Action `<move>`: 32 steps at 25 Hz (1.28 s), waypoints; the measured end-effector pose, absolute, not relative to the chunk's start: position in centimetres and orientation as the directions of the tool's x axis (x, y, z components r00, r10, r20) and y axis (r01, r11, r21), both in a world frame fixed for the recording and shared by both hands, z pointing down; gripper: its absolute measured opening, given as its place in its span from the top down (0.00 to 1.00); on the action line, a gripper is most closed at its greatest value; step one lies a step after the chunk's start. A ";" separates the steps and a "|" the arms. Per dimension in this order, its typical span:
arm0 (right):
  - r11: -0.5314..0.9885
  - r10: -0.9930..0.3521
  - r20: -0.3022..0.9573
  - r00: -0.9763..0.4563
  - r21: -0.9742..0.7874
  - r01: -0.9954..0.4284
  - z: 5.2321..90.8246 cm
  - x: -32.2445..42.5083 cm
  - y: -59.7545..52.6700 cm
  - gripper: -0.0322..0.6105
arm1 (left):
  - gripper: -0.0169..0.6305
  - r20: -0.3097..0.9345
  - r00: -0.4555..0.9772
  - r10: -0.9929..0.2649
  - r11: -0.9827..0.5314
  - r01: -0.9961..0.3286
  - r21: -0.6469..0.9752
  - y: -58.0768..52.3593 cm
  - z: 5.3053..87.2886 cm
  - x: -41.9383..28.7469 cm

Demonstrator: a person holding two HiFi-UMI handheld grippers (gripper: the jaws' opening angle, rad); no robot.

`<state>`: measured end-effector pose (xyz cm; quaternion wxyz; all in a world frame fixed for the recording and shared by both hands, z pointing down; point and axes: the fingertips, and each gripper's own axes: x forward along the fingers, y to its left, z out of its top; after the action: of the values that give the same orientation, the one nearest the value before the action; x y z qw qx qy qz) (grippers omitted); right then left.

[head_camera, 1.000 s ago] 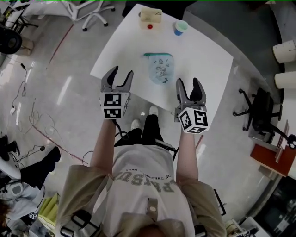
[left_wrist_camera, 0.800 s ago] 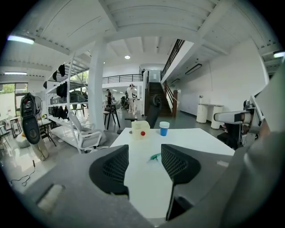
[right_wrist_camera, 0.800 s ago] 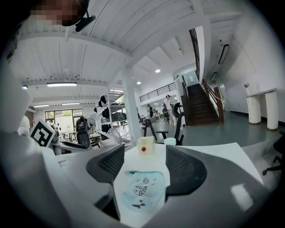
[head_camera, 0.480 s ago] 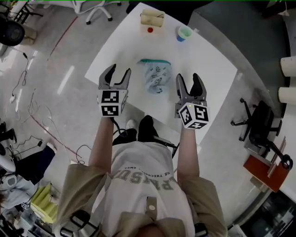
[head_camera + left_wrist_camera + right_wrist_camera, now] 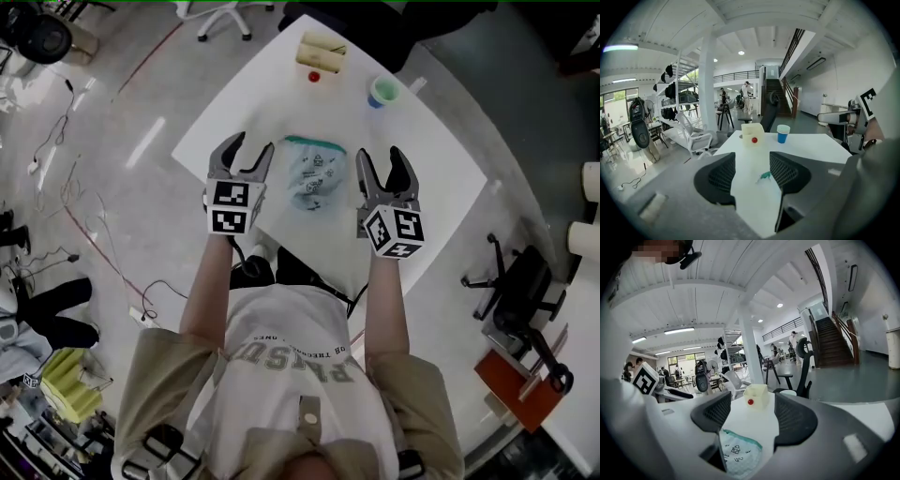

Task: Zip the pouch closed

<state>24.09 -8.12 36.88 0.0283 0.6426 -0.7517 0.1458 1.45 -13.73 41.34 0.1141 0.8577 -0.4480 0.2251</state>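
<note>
Overhead first: white square table on a grey floor, with a translucent pale-blue plastic pouch lying flat towards its near edge, teal zip strip along the far side. Left gripper held over the table edge just left of the pouch, jaws spread wide, holding nothing. Right gripper just right of the pouch, jaws likewise wide apart and empty. No contact with the pouch on either side.

Farther back on the table, well apart from the pouch: cream rectangular box with a small red ball just in front of it, and a blue cup to the right. Off the table: black office chair at right, white office chair at top, loose cables across the floor at left.

Next, along the left gripper's jaws: black ribbed pads open, only bare tabletop between them, a scrap of the pouch's teal strip showing by the right-hand pad. Beyond the gap, unobstructed, the box, ball and cup.

Lastly, along the right gripper's jaws: open too, with the pouch low beside the left-hand pad and partly hidden behind it. Box and ball straight ahead past the gap, cup rim peeking out beside the box.
</note>
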 end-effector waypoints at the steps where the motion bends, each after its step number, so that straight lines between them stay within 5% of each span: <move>1: 0.142 -0.954 0.236 -0.184 -0.185 -0.972 37.2 24.1 -8.4 0.54 | 0.60 0.503 0.497 -0.708 -0.577 -0.816 -0.006 -13.6 41.8 1.6; 32: 0.372 -0.783 0.500 -0.371 -0.102 -0.923 48.9 21.5 -14.7 0.54 | 0.68 0.754 0.560 -0.343 -0.797 -0.599 0.082 -15.6 57.1 6.4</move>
<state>21.48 -14.68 48.87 0.1881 0.5285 -0.8066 0.1862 6.36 -15.59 57.08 0.1668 0.8671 -0.2715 0.3828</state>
